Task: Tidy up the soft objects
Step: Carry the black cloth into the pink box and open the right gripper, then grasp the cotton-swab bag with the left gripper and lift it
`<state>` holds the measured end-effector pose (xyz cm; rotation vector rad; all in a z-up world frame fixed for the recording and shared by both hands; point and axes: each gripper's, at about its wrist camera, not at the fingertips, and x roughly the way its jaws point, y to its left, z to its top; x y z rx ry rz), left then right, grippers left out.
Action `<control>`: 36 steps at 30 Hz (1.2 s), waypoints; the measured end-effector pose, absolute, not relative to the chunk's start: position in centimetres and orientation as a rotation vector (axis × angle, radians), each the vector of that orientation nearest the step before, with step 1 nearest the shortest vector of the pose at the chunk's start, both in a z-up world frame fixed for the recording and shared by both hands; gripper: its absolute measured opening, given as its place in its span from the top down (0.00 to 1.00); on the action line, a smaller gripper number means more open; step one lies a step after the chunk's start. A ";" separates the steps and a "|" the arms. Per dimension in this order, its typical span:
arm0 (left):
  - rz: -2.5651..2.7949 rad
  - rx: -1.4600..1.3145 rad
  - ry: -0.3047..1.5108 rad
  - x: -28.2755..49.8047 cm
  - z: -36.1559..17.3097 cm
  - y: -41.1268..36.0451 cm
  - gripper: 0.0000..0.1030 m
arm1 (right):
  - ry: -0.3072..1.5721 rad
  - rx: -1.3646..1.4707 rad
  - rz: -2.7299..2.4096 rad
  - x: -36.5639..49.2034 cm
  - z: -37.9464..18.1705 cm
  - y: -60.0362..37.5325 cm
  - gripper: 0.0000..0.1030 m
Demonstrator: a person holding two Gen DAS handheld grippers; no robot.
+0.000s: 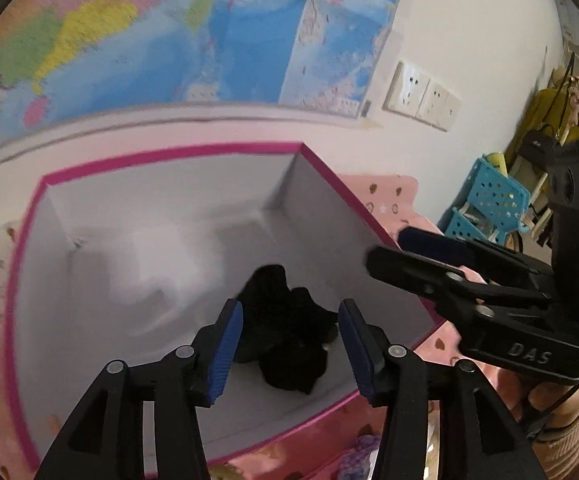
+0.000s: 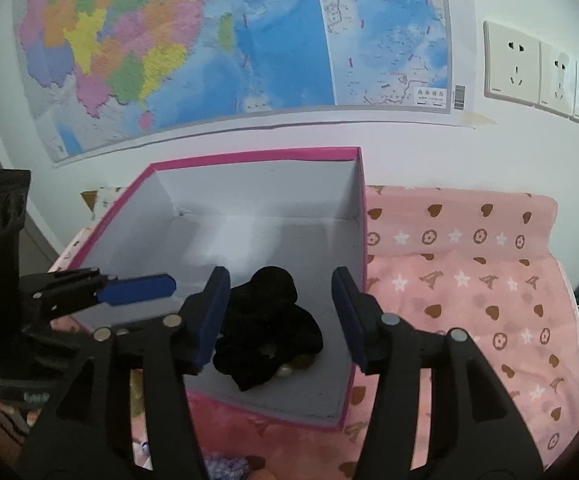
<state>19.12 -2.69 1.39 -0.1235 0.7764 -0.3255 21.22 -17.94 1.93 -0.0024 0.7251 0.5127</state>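
**Both grippers parted above the open box; black fabric item lies loose inside**

Left gripper (image 1: 290,344): the blue-padded jaws stand apart with clear space between them. Nothing is clamped. Ahead of and below the fingertips sits the open rectangular cardboard box with magenta outer walls and a pale grey interior (image 1: 177,152). The crumpled black soft fabric item (image 1: 289,328) lies on the box floor, seen through the gap between the jaws and touching neither pad. It occupies the part of the floor nearest this gripper, towards the box's right wall. To the right of the left gripper, the right gripper (image 1: 385,250) reaches in over the box's right rim.

Right gripper (image 2: 279,316): the jaws are likewise parted and hold nothing. The same black fabric item (image 2: 273,320) lies directly ahead, between and below the two fingers, apart from both pads. A small pale bead-like object rests against its near edge; its nature cannot be determined. To the left of this gripper, one blue fingertip (image 2: 141,289) of the left gripper projects over the box's left rim. To the right lies a pink cloth printed with brown hearts and white stars (image 2: 469,280), on which the box stands. Behind the box, a coloured wall map (image 2: 209,40) hangs on the white wall.
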 end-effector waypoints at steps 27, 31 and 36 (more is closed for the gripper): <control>-0.516 -0.155 0.884 4.6 -3.8 -3.1 0.42 | 0.837 0.084 0.755 10.4 -2.8 -22.4 0.40; -0.567 -0.140 0.948 4.4 -5.4 -4.5 0.42 | 0.850 0.052 0.773 11.2 -3.5 -21.2 0.40; -0.584 -0.106 1.012 4.8 -7.0 -5.7 0.43 | 0.887 0.035 0.799 12.5 -4.5 -20.3 0.40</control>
